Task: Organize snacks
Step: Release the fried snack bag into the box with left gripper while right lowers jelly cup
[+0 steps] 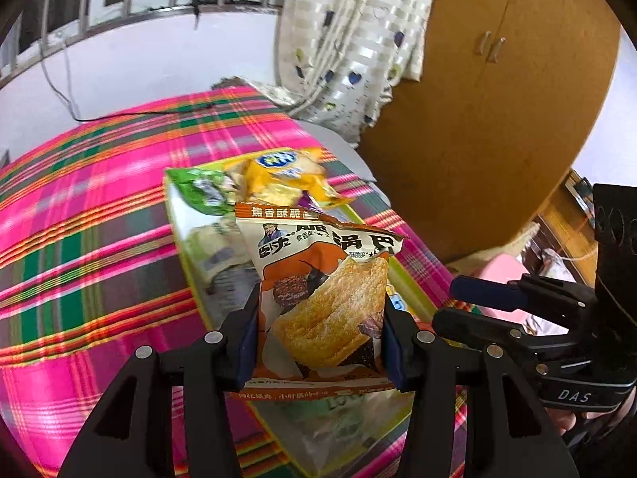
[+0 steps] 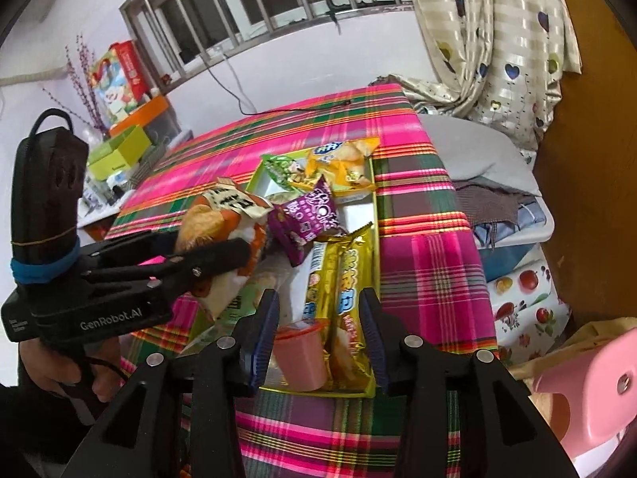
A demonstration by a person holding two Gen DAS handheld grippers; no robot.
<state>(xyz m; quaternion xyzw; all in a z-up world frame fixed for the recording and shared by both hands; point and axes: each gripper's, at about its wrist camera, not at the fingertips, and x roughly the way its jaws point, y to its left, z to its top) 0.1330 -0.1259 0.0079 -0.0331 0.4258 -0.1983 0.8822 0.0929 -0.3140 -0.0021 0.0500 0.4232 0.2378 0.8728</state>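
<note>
I've got the L gripper (image 1: 320,338) clamped on an orange-and-white crinkly foil snack bag (image 1: 324,286), rice-crust pic on front, held over the yellow-rimmed shallow box (image 2: 368,390) on the pink plaid cloth (image 1: 99,207). R gripper (image 2: 318,342) gapes partway, nothing in it.

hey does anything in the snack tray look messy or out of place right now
Yes. The purple packet lies tilted across other snacks instead of flat in the tray, and the yellow and green packets are heaped at its far end. The gold bars lie neatly side by side.
</note>
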